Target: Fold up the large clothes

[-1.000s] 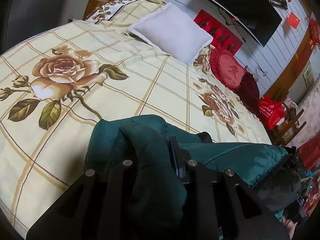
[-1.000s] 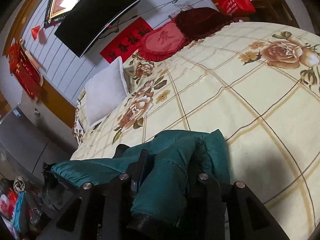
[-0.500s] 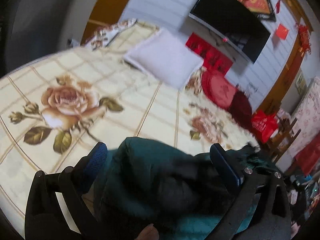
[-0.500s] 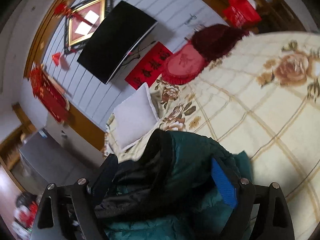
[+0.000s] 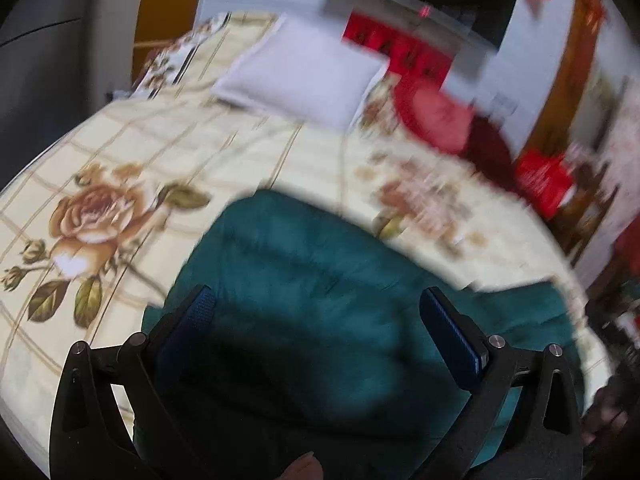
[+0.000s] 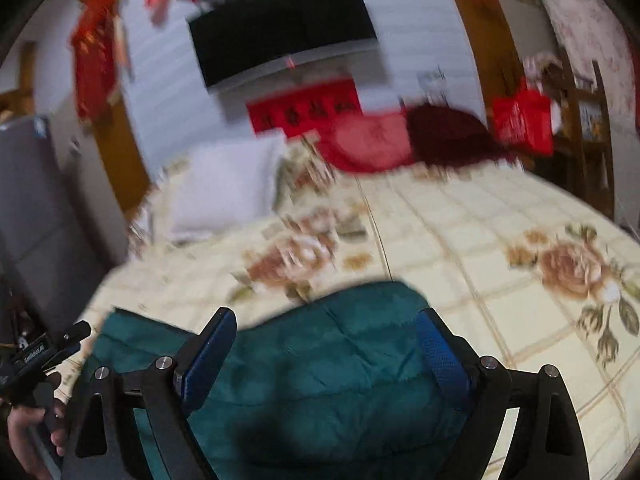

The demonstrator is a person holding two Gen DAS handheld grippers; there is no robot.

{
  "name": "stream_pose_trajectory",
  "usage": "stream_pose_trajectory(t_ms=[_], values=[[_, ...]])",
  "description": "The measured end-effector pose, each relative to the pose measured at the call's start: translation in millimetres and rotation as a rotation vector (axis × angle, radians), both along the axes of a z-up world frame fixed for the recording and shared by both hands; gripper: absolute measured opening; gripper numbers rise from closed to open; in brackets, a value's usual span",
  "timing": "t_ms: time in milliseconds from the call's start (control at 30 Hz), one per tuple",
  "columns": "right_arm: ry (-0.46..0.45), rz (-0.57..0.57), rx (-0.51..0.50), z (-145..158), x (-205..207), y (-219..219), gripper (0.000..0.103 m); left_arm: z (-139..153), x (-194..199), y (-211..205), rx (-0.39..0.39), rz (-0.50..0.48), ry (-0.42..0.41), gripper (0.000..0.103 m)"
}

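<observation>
Both claws have let go since a second ago: then each was clamped on a fold of the teal jacket, now I see the left claw (image 5: 316,312) and the right claw (image 6: 324,332) spread wide, pads clear of the cloth, nothing pinched.

Teal jacket (image 5: 304,280) lies folded on the bed (image 5: 120,136), at the near edge, below both claws. Its near end is cut off by the frame bottom and by the claw arms in both views; I cannot make out sleeves or collar.

Both views badly smeared by motion. Wall decorations and the black screen (image 6: 280,40) are only blobs. A fingertip (image 5: 304,468) shows at the bottom of the left view. The left hand (image 6: 28,432) and part of its tool show at the lower left of the right view.

Open room: bare bedspread beyond and to both sides of the jacket. White pillow (image 5: 300,76) and red cushion (image 6: 368,140) sit well apart at the far end.
</observation>
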State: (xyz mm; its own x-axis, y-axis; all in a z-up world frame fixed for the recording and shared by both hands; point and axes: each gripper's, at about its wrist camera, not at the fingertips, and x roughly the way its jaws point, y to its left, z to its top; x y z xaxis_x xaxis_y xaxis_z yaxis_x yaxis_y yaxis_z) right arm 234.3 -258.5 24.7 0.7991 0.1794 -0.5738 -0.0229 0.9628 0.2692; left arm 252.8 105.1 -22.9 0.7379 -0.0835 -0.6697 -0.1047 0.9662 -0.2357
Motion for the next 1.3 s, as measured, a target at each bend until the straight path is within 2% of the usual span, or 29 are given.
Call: stream_pose_trajectory(t_ms=[67,133,300,500,567,633,867,1100,1300], values=[[0.084,0.007,0.012,-17.3,14.8,-1.3,0.090,-15.3,5.5,0.4,0.028,0.007,0.059,0.103],[0.123,0.012,0.014,-32.8,24.3,-2.1,0.090,-24.0,5.7,-1.8,0.042,0.013,0.082,0.103],[0.177,0.064,-0.013,-58.9,43.2,4.3,0.094,-35.7,-6.6,-13.3,0.135,0.067,0.083,0.103],[0.228,0.084,0.058,-70.0,55.6,-4.3,0.097,-46.6,4.7,-9.2,0.132,0.067,0.127,0.103],[0.229,0.084,0.052,-67.8,55.9,-2.1,0.097,-45.0,5.6,-11.9,0.144,0.061,0.132,0.103],[0.235,0.099,0.059,-65.1,54.5,-1.6,0.102,-43.4,5.0,-11.4,0.141,0.055,0.134,0.103],[0.243,0.086,0.111,-59.8,52.1,-5.7,0.103,-40.7,10.0,-3.6,0.073,0.019,0.179,0.103],[0.126,0.082,0.279,-54.3,37.9,-26.2,0.103,-42.0,7.4,-6.2,0.082,-0.003,0.173,0.103],[0.109,0.053,0.160,-48.4,37.3,-9.4,0.103,-39.3,1.5,-3.9,0.066,0.011,0.121,0.103]])
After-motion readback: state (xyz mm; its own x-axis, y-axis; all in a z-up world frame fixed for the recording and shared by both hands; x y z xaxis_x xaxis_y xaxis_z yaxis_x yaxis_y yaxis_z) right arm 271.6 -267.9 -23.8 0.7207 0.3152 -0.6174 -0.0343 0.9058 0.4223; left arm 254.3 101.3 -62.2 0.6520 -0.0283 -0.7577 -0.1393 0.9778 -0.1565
